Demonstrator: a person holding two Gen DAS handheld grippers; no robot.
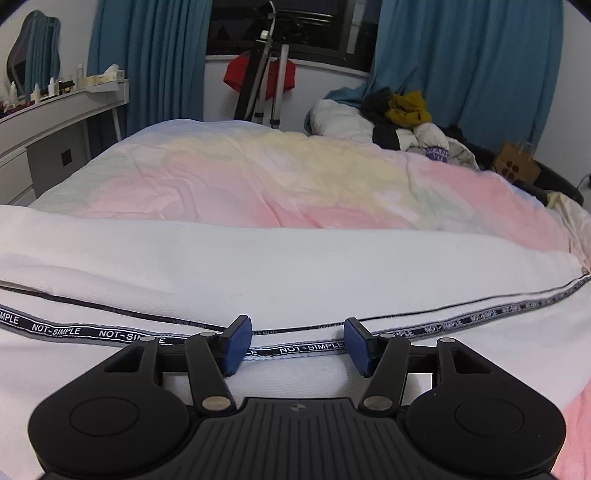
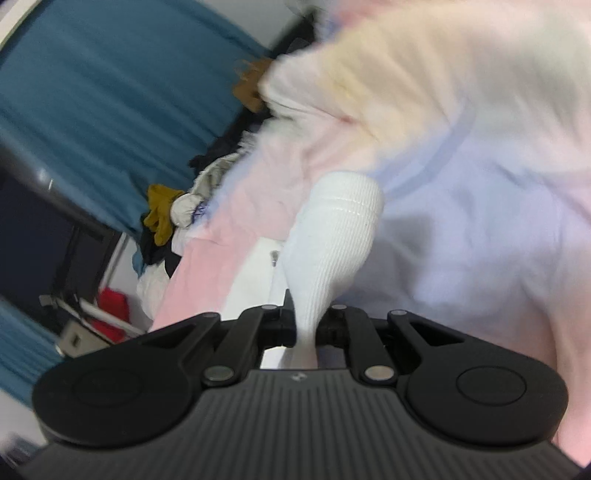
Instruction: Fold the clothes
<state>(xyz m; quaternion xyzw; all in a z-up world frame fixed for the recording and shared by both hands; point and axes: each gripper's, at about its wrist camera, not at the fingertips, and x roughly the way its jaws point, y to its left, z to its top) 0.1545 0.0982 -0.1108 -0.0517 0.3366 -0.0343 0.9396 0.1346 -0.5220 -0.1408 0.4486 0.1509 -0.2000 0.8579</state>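
Right claw (image 2: 306, 325) pinched on white cloth (image 2: 336, 236); left claw (image 1: 297, 345) spread, empty, over garment (image 1: 258, 266). Thin grip, may slip.

Bed (image 1: 258, 177) with pastel quilt. Behind it a dark window (image 1: 280, 26) between blue curtains (image 1: 147, 59). White dresser (image 1: 55, 125) left of bed.

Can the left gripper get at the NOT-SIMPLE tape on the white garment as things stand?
Probably yes: the left gripper is open just above the lettered tape on the white garment, and nothing lies between them.
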